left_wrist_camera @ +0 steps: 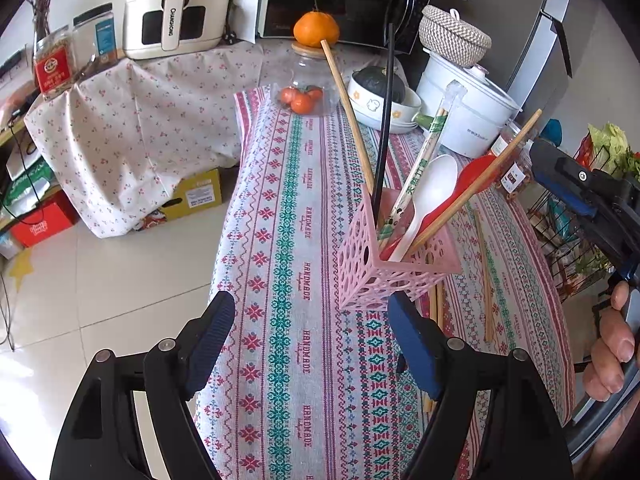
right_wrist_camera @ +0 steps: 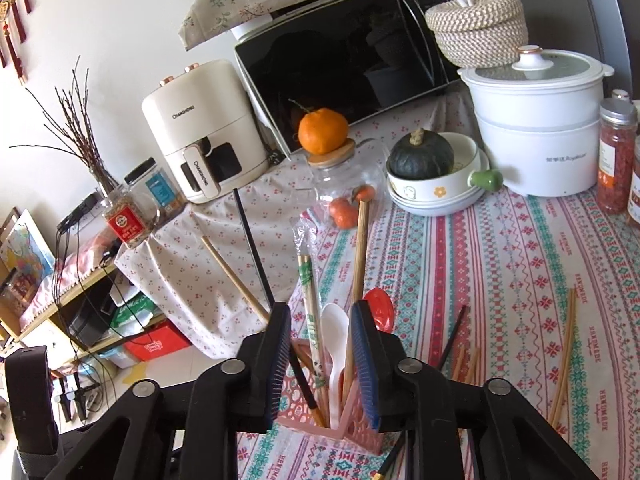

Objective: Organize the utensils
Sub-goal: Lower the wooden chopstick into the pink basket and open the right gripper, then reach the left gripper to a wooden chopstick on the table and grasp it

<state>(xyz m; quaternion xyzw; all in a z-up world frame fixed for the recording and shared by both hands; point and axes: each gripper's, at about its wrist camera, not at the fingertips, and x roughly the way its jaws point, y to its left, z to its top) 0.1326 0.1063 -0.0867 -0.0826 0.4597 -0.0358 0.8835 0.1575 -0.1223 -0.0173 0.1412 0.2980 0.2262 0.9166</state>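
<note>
Utensils gathered in the pink holder

We see both grippers, left (left_wrist_camera: 310,330) and right (right_wrist_camera: 324,344), with jaws apart and empty; the pink holder (left_wrist_camera: 394,270) stands mid-frame on the surface (left_wrist_camera: 280,240), loose chopsticks (right_wrist_camera: 564,354) lower right.

Both wrist views look down close on the pink utensil basket (left_wrist_camera: 384,264), left from farther back.

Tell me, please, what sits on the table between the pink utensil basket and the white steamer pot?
In the right wrist view, a red spoon leaning from the pink utensil basket, then bare tablecloth up to the white steamer pot.
</note>
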